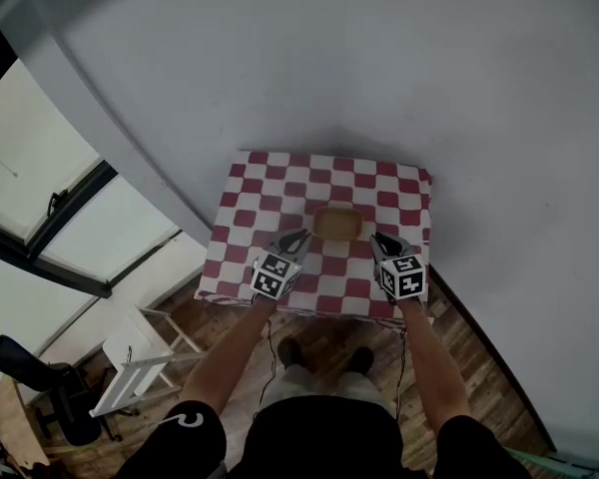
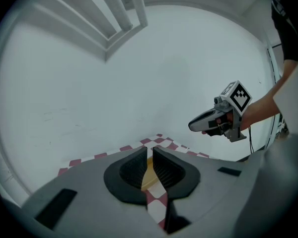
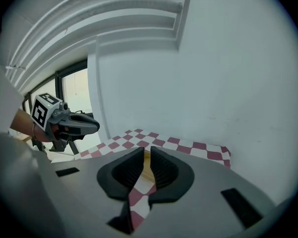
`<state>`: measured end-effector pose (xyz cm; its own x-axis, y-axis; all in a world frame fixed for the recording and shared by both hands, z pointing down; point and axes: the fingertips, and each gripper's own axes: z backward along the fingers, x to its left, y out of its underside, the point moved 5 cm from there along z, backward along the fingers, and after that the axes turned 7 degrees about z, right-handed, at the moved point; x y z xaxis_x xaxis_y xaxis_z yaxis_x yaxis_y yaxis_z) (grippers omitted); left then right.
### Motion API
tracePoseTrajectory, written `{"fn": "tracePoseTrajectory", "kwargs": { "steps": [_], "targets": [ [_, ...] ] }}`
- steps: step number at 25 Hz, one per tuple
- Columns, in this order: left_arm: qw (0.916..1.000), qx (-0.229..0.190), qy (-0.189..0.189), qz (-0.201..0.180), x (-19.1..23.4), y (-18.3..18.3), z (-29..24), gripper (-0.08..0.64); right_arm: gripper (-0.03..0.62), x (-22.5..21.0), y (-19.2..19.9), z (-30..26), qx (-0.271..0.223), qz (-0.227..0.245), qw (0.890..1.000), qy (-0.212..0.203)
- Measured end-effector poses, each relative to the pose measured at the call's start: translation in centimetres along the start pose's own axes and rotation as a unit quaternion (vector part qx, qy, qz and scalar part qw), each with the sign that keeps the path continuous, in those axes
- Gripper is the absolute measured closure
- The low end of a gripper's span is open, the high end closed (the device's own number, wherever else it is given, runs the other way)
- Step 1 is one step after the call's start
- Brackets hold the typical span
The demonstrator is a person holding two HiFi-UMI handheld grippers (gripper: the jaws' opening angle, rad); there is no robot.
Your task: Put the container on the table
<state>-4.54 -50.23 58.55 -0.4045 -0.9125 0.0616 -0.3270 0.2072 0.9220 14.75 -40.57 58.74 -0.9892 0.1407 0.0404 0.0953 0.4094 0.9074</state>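
A shallow tan container (image 1: 336, 224) rests on the table (image 1: 270, 183), which is covered with a red-and-white checked cloth. My left gripper (image 1: 298, 238) hovers over the table's near edge, just left of the container. My right gripper (image 1: 379, 239) hovers just right of it. Neither touches the container. In the left gripper view the jaws (image 2: 150, 155) stand almost together with nothing between them. The container (image 2: 148, 178) shows through the thin slit, and the right gripper (image 2: 198, 124) hangs at the right. The right gripper view shows the same for its jaws (image 3: 146, 157) and the container (image 3: 147, 175).
The table stands in a corner of plain white walls (image 1: 379, 68). A large window (image 1: 40, 218) runs along the left. A white folding chair (image 1: 135, 362) and a black object (image 1: 40, 377) stand on the wooden floor at the lower left.
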Motion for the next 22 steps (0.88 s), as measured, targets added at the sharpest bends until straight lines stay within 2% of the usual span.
{"fn": "tracePoseTrajectory", "kwargs": {
  "steps": [11, 16, 19, 22],
  "targets": [
    [0.9985, -0.041, -0.034, -0.008, -2.4, -3.2, 2.5, 0.526, 0.565, 0.4, -3.2, 4.1, -0.034, 0.028, 0.999, 0.011],
    [0.9973, -0.061, -0.036, -0.021, -3.3, -5.6, 2.4, 0.534, 0.574, -0.8, -3.9, 5.7, -0.043, 0.017, 0.999, 0.021],
    [0.9974, -0.070, -0.014, 0.003, -3.9, -6.5, 2.8, 0.534, 0.578, -1.5, -3.8, 6.4, -0.047, 0.005, 0.999, 0.024],
    [0.9967, -0.075, -0.008, 0.031, -3.9, -6.5, 3.1, 0.535, 0.578, -1.5, -3.7, 7.1, -0.049, 0.001, 0.999, 0.004]
  ]
}}
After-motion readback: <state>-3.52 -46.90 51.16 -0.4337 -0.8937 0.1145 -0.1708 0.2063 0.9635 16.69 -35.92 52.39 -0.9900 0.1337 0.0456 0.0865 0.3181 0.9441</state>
